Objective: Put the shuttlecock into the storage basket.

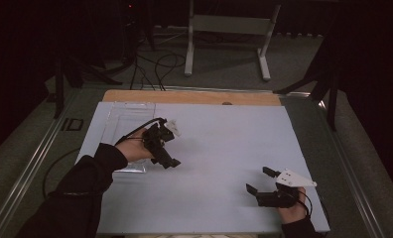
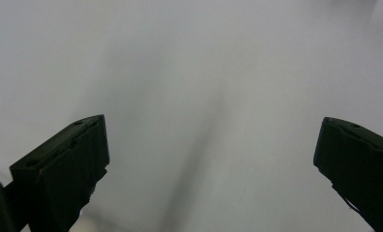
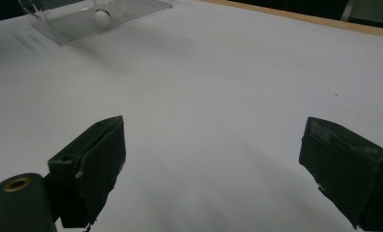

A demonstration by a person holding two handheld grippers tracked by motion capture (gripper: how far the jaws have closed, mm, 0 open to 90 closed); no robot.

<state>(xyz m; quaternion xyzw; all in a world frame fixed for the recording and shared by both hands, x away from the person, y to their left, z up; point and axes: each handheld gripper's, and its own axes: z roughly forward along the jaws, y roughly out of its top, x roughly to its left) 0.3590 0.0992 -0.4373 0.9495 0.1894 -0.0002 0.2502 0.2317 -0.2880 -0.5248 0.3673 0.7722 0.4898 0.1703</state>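
Both grippers empty, jaws spread wide. Left gripper (image 1: 165, 148) hangs just past tray's near-right corner, tips down at bare sheet (image 2: 189, 72). Right gripper (image 1: 262, 182) well apart from tray (image 1: 116, 119), near front edge, aimed back at it. Small white ball (image 3: 101, 16) sits inside tray. My guess: ball's the target. Go over tray wall, not through it, close slow, ball rolls easy.

A clear plastic tray (image 1: 127, 119), shallow and rectangular, lies flat at the table's far left, its long side running away from the person; in the right gripper view a small white ball (image 3: 101, 16) rests inside it.
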